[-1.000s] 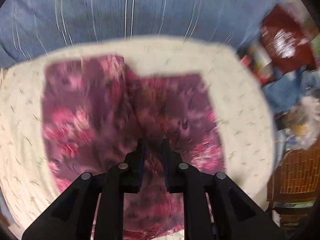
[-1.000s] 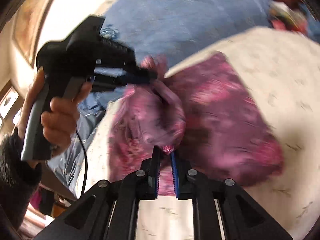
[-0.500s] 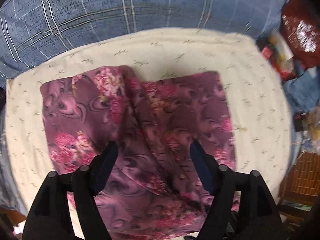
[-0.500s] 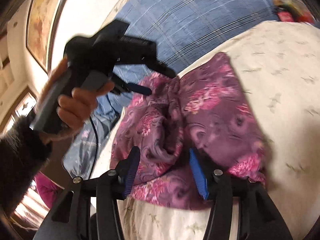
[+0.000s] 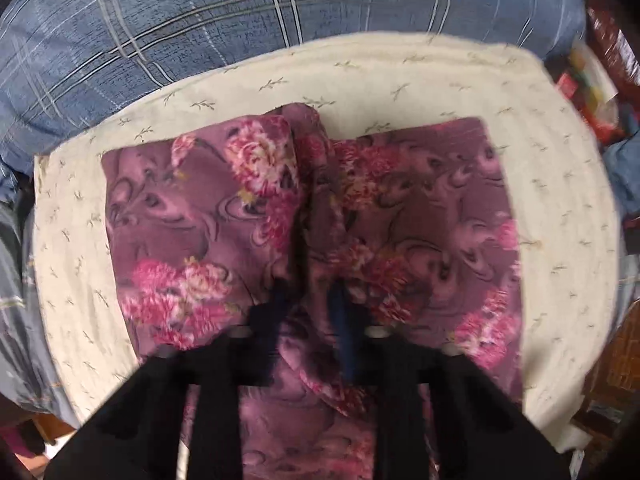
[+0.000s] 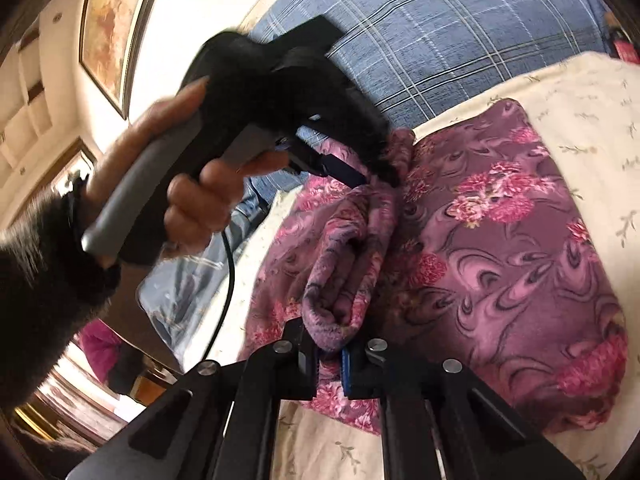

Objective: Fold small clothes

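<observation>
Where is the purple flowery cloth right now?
The purple flowery cloth lies in the middle of the cream pad, in front of the blue plaid bedding. The left gripper and right gripper pinch its raised middle ridge.

One floral garment (image 5: 420,208), one cream cloth (image 5: 560,240), two grippers (image 6: 330,356).

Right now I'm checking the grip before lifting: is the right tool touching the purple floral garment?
Touching. The right wrist view shows the right tool closed on a bunched fold of the purple floral garment.
</observation>
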The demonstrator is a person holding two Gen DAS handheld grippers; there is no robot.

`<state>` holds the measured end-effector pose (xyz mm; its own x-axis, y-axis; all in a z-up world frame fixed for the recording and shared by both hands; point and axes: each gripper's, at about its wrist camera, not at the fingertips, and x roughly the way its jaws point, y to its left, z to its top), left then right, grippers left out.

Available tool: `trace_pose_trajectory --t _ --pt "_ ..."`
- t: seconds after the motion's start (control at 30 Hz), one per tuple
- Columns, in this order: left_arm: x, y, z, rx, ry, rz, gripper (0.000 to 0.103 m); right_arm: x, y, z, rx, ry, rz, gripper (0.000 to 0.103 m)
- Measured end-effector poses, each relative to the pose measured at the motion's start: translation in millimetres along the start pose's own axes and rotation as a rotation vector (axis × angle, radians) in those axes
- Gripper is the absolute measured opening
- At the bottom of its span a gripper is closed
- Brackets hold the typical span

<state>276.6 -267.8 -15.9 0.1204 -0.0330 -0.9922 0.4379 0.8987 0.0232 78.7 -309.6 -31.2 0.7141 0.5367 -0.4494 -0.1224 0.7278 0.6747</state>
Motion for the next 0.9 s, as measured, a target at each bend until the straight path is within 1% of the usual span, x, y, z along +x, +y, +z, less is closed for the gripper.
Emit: trace_pose_trajectory --t 0.07,0.1,0.2,0.23,0.3,0.37,0.43,0.47,0.5,0.53,0.57,0.6,0.67,0.7,0.73,0.77,0.8,0.83,0.9 --pt "-11.5 1.2 -6.8 -0.047 -0.017 -0.09 0.004 -11.8 -3.0 2.2 0.043 -0.023 0.04 0.006" --pt "-16.8 -1.9 -9.3 -0.049 -0.031 -0.112 0.004 -21.5 -5.1 4.9 0.081 -0.047 0.078 0.006" --pt "-32.2 -25.6 -15.0 -0.009 -0.065 -0.176 0.004 -50.8 -5.0 11.4 0.111 -0.127 0.113 0.006" --pt "-35.5 -37.7 -16.5 0.009 -0.072 -0.214 0.004 -57.8 -4.9 12.8 0.115 -0.145 0.118 0.006" --pt "-36.0 -58.5 -16.3 0.04 -0.081 -0.256 0.004 -78.6 -8.1 12.7 0.121 -0.192 0.114 0.006" --pt "-26.4 -76.6 -16.3 0.056 -0.074 -0.292 0.004 -92.1 -19.2 8.3 0.132 -0.215 0.072 0.006" --pt "-6.1 -84.6 -13.4 0.021 -0.028 -0.358 0.004 -89.5 -37.2 1.2 0.184 -0.191 0.032 0.006" --pt "5.3 -84.1 -15.5 -0.014 0.0 -0.38 0.004 -84.9 -51.4 -6.0 0.232 -0.153 0.021 0.006" --pt "6.5 -83.8 -13.1 -0.032 0.008 -0.39 0.004 -79.8 -61.4 -11.9 0.268 -0.125 -0.001 0.008" --pt "6.2 -83.6 -16.0 -0.041 0.004 -0.4 0.004 -67.6 -72.7 -19.6 0.303 -0.061 -0.01 0.01" --pt "0.7 -77.2 -19.4 -0.044 -0.019 -0.412 0.004 -61.1 -77.2 -24.1 0.311 -0.024 -0.036 0.013" --pt "-8.0 -75.3 -20.2 -0.047 -0.044 -0.425 0.005 -58.0 -79.6 -27.7 0.314 -0.003 -0.068 0.011" --pt "-30.3 -54.7 -23.4 -0.061 -0.119 -0.469 0.011 -63.3 -78.4 -25.7 0.316 -0.005 -0.054 0.016" --pt "-44.1 -36.8 -26.7 -0.082 -0.164 -0.497 0.024 -69.5 -75.4 -22.0 0.299 -0.008 -0.066 0.019" --pt "-52.5 -24.8 -28.4 -0.1 -0.196 -0.504 0.044 -76.8 -73.0 -18.5 0.282 -0.016 -0.081 0.023" --pt "-61.5 -6.9 -33.0 -0.123 -0.237 -0.488 0.053 -83.7 -71.3 -15.7 0.273 -0.033 -0.098 0.024" --pt "-66.9 9.3 -37.8 -0.146 -0.272 -0.454 0.061 -91.2 -70.6 -13.0 0.269 -0.064 -0.123 0.025" --pt "-69.4 23.7 -42.8 -0.159 -0.296 -0.431 0.061 -101.7 -70.6 -7.6 0.273 -0.107 -0.149 0.028" --pt "-63.4 51.5 -52.3 -0.188 -0.29 -0.371 0.061 -114.4 -72.7 9.0 0.289 -0.17 -0.163 0.03"
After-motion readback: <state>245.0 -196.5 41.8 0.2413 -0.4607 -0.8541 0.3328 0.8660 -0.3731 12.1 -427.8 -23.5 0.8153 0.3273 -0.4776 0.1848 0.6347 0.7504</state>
